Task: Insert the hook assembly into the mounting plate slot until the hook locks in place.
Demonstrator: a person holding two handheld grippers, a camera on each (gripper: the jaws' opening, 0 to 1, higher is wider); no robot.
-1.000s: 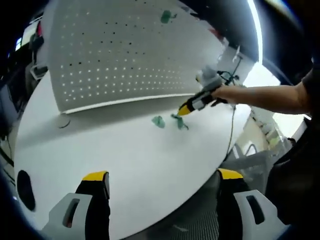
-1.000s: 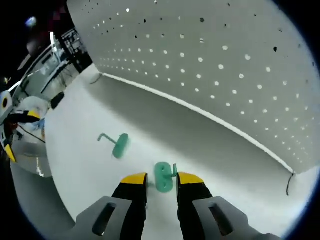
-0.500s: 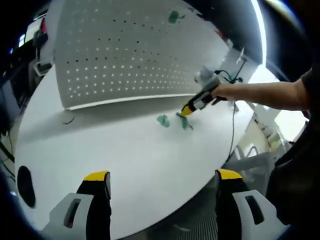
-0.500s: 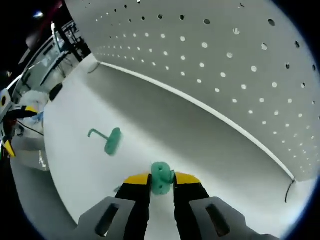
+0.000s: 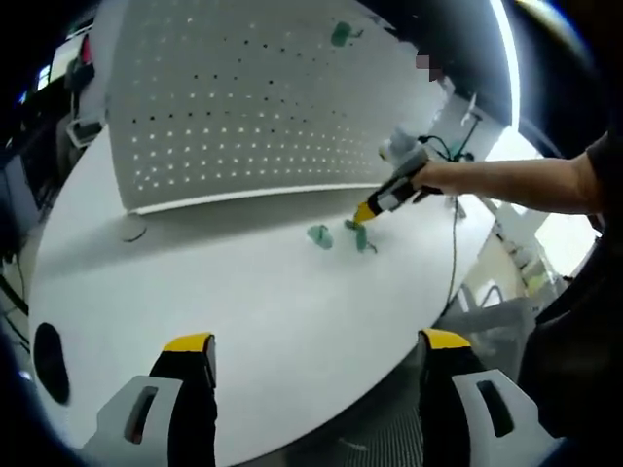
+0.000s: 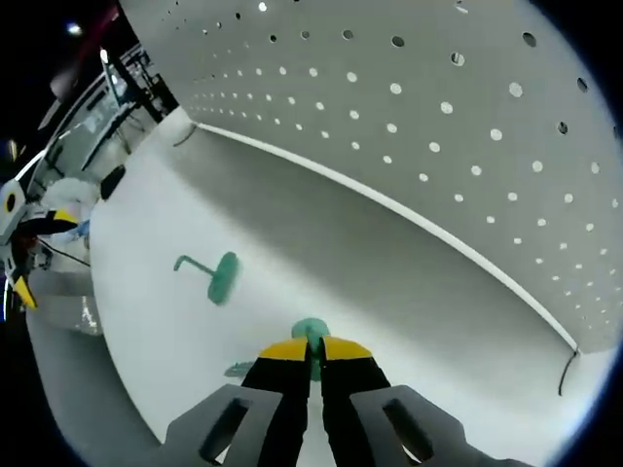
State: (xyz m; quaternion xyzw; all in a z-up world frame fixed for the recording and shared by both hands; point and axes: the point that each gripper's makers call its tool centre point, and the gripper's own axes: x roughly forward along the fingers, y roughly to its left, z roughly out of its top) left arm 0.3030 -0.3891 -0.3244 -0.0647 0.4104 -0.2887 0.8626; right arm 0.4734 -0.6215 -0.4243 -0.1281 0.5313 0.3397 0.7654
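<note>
Gripping a green hook [image 6: 310, 334], the right tongs [image 6: 311, 352] are seen at the lower centre of the right gripper view with the yellow-tipped jaws nearly together and the green piece pinched between them, low over the white bench [image 6: 185, 292]. A second green hook [image 6: 216, 275], with a round base and a bent stem, is seen lying on the bench at the left of the frame, apart from the tongs. A white perforated panel [image 6: 467, 126] (the mounting plate) is seen standing upright across the upper half of that frame, its lower edge meeting the bench along a diagonal line.

In the left gripper view, the left tongs [image 5: 316, 355] are seen at the bottom of the frame with the jaws spread wide and nothing between them, held over the near edge of the bench [image 5: 234, 311]. The right tongs [image 5: 366, 212] are seen at the right of centre, held by a person's hand [image 5: 433, 180] with a bare forearm reaching in from the right edge. Two green pieces are noted at the yellow tip: one hook [image 5: 361, 236] right at the tongs and another hook [image 5: 318, 235] just beside it on the left. The perforated panel [image 5: 243, 107] is seen across the upper part of the frame, and a third green hook [image 5: 340, 33] is seen on it near its top edge. A dark round opening [image 5: 49, 365] is noted in the bench at the lower left.
</note>
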